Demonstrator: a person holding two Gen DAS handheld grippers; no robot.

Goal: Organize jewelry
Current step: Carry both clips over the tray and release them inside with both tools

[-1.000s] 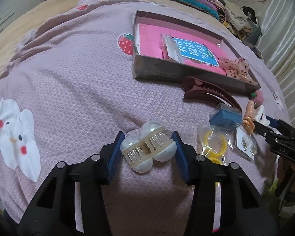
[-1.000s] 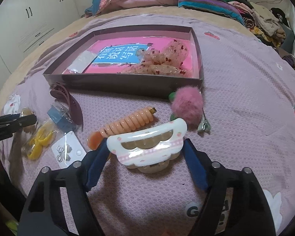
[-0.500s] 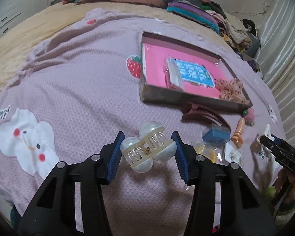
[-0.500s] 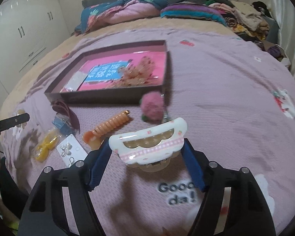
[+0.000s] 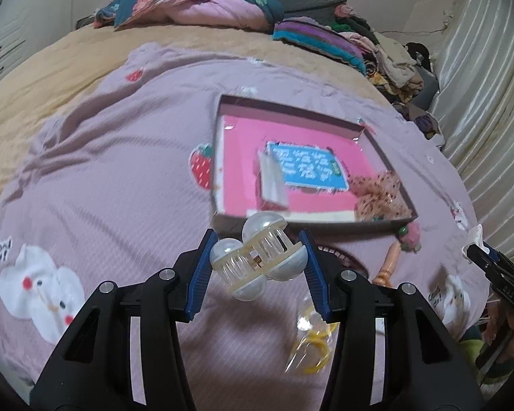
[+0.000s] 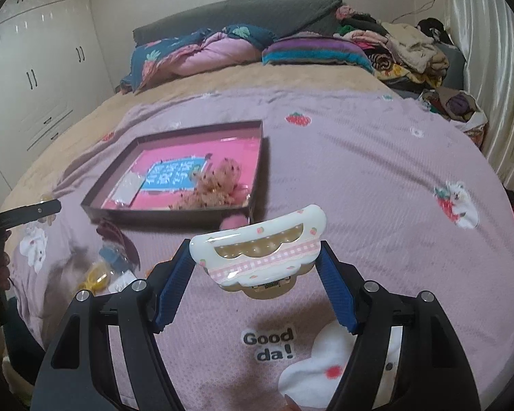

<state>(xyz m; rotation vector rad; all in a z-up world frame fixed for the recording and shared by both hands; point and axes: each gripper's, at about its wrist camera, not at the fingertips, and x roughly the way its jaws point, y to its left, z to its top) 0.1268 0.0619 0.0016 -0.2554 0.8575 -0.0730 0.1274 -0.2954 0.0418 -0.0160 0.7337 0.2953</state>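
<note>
Evidently each gripper is carrying a clip clear of the bed toward the box [image 5: 222, 144]: left gripper [image 5: 258, 267] grasping the pearl claw clip [image 5: 257, 260], right gripper [image 6: 257, 267] grasping the white clip [image 6: 260, 243].

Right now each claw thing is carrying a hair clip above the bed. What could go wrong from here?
The left gripper pinches the pearl claw clip on rounded, glossy beads, so it might slip out or twist. The right gripper holds the white strawberry clip only by its ends; a jolt might tip it out. The box already holds a spotted scrunchie and a packet, so a dropped clip might land on those or miss the rim.
</note>
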